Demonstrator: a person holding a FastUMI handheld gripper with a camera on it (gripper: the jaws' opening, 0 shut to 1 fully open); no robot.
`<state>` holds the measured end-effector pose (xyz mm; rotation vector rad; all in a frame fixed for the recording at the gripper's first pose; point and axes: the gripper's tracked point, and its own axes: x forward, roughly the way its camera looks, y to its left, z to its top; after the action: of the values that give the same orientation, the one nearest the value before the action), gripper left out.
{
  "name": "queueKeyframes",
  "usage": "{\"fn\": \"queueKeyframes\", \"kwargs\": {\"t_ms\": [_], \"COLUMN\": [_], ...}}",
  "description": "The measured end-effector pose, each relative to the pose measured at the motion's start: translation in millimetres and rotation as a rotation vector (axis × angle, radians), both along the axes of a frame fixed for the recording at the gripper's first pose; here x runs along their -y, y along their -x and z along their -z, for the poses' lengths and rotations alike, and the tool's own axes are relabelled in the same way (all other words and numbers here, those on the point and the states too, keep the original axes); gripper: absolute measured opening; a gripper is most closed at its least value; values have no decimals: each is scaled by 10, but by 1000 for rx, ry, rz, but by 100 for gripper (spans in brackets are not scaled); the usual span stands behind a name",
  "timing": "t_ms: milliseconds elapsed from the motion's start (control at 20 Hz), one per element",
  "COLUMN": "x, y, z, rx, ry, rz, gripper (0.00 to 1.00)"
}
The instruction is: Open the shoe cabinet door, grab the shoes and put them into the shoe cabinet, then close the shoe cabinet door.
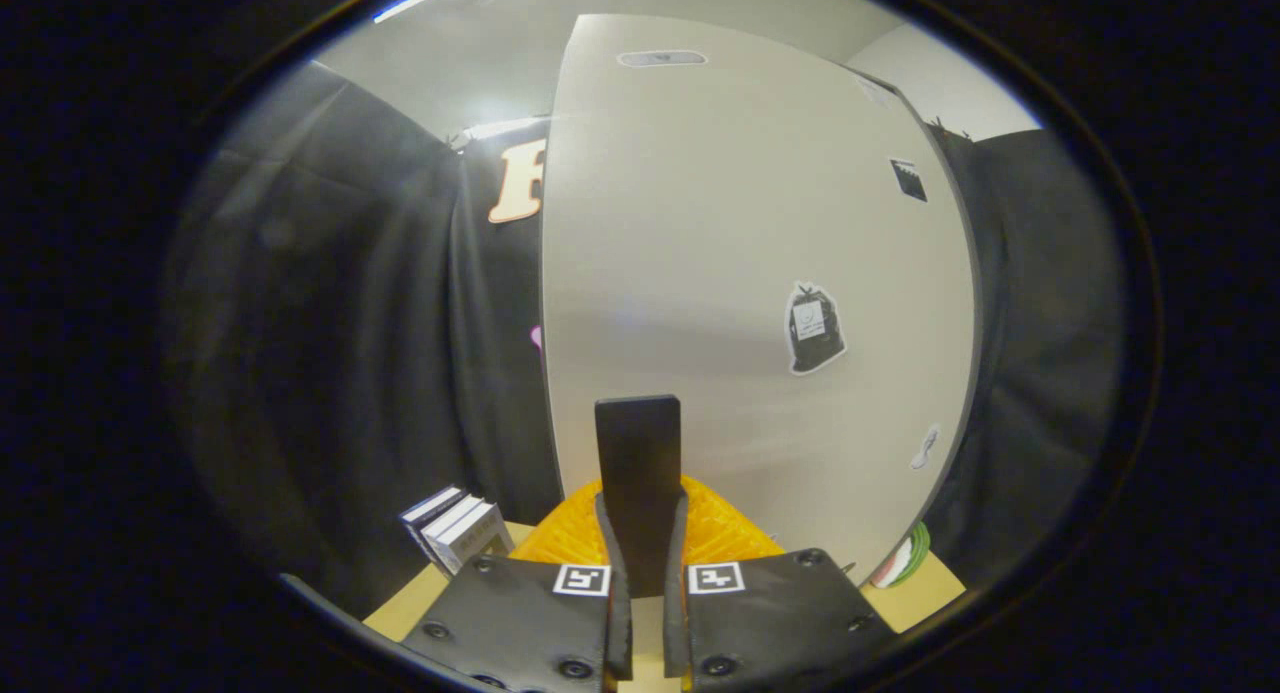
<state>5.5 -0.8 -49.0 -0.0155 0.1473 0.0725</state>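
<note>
A wooden surface (420, 598) is seen at lower frame. The fingers (640, 443) are pressed together, holding nothing, before the shoe cabinet door (740, 273) at centre, seemingly shut; an orange object (720, 533) lies below.

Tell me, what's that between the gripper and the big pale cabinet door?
In the gripper view, an orange ribbed object lies between the gripper, whose fingers look nearly closed, and the cabinet door.

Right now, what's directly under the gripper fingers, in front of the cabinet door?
An orange ribbed thing lies under the closed fingers of the gripper, against the shut cabinet door. The fingers cover its middle, so I cannot tell whether it is the shoe.
</note>
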Motion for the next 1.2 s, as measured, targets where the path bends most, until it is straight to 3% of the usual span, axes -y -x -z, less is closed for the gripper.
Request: {"fn": "queueKeyframes", "kwargs": {"t_ms": [600, 850, 1200], "x": [747, 1171, 1738], "y": [945, 1256, 1487], "z": [-146, -203, -274], "rx": [-26, -29, -8], "ry": [-25, -34, 17], "rz": [-112, -96, 1], "gripper": [14, 13, 12]}}
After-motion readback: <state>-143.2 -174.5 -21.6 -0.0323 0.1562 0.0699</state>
